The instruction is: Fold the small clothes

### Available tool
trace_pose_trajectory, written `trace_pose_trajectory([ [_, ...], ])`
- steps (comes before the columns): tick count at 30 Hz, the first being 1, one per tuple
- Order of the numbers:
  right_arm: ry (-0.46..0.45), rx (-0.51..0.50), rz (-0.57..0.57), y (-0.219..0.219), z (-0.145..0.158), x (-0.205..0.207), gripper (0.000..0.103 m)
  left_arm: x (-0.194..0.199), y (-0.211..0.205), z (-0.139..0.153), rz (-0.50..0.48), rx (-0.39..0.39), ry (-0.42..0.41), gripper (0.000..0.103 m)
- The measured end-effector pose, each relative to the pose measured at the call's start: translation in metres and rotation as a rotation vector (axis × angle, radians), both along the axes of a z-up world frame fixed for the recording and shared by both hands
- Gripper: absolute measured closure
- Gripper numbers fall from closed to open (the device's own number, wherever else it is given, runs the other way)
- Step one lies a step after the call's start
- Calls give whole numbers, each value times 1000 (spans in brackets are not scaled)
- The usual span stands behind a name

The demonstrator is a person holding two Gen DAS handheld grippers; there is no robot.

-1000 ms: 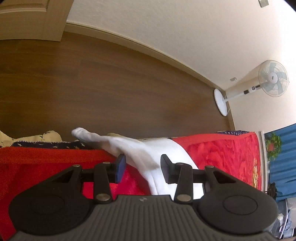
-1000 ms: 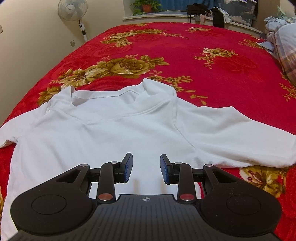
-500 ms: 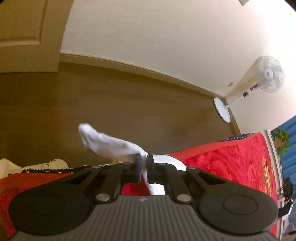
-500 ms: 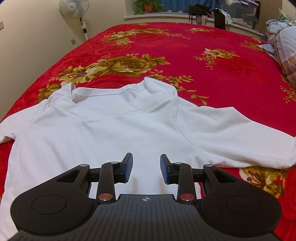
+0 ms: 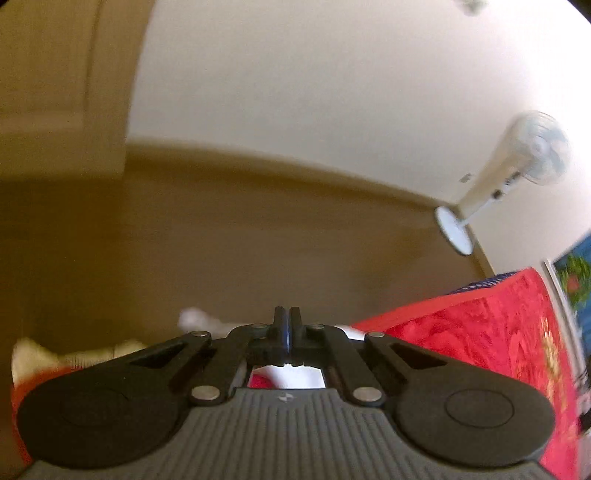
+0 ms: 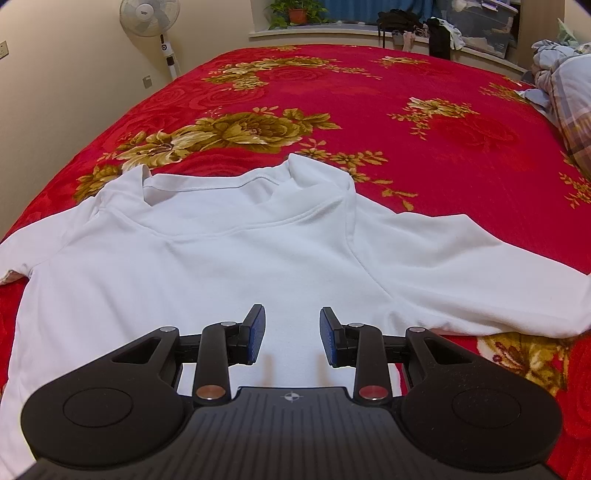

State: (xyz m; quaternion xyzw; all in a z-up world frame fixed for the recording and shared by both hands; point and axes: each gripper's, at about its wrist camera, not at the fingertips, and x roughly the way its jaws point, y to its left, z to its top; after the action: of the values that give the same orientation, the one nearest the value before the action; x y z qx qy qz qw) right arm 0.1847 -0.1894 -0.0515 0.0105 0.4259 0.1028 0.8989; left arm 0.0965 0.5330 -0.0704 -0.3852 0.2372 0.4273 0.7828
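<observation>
Right wrist view, white shirt (image 6: 229, 266) collar away, sleeves sideways

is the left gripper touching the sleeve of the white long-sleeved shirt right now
Touching. In the left wrist view the left gripper has just closed, and the white long-sleeved shirt's sleeve is pinched between its pads.

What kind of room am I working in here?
Most likely a bedroom: a wide bed under a red floral bedspread, a pedestal fan against the wall, and a white shirt spread out for folding.
</observation>
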Motion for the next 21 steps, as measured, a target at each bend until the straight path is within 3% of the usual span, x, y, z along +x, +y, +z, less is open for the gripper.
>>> trace_pose_trajectory([
  [2, -2, -6, -2, 0, 0, 0, 69, 11, -16, 13, -67, 67, -20, 103],
  [3, -2, -7, -3, 0, 0, 0, 69, 15, -21, 13, -83, 46, -23, 103],
  [5, -1, -7, -9, -1, -1, 0, 69, 16, -21, 2, -68, -102, -44, 102],
  [7, 1, -4, -13, -3, -1, 0, 69, 7, -16, -17, -20, -302, -125, 95],
  [8, 1, -4, -13, -3, -1, 0, 69, 2, -15, -25, 6, -370, -143, 84],
  [9, 1, -4, -13, -4, -1, -1, 69, -4, -15, -30, 35, -412, -138, 70],
  [11, 5, -4, -11, -4, -1, -1, 69, -13, -13, -35, 82, -442, -125, 57],
  [12, 6, -3, -10, -5, -1, -1, 69, -18, -10, -37, 100, -450, -128, 55],
  [19, 4, 4, 1, -4, 1, 0, 69, -17, 18, -53, 107, -451, -166, 59],
  [21, 5, 3, 2, -3, 1, 0, 69, -17, 23, -56, 124, -437, -176, 83],
])
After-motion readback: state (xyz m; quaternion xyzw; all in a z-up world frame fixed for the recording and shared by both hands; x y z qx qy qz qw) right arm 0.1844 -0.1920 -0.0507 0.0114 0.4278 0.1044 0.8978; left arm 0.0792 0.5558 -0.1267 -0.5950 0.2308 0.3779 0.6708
